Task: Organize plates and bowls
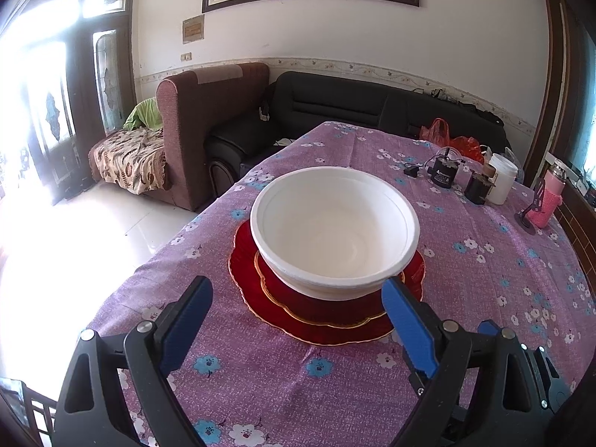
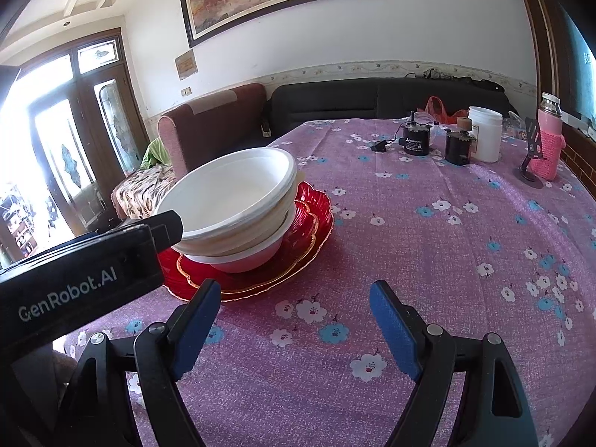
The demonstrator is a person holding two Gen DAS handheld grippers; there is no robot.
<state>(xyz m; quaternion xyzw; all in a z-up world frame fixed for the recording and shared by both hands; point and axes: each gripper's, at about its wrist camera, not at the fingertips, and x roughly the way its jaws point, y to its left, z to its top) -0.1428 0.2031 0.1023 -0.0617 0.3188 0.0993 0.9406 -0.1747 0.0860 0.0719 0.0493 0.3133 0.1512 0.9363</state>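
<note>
A stack of white bowls (image 1: 335,231) sits on stacked red plates with gold rims (image 1: 324,316) on the purple flowered tablecloth (image 1: 260,391). My left gripper (image 1: 296,305) is open and empty, its blue pads just short of the bowls on either side. In the right wrist view the bowls (image 2: 238,205) lean slightly on the red plates (image 2: 298,246) at the left. My right gripper (image 2: 292,309) is open and empty over bare cloth, to the right of the plates. The left gripper's black body (image 2: 82,275) shows at the left beside the bowls.
At the table's far right stand two small black motors (image 2: 415,141), a white jar (image 2: 484,134), a pink bottle (image 2: 545,141) and a black stand (image 2: 530,164). A brown armchair (image 1: 208,119) and a black sofa (image 1: 372,108) lie beyond the table's far edge.
</note>
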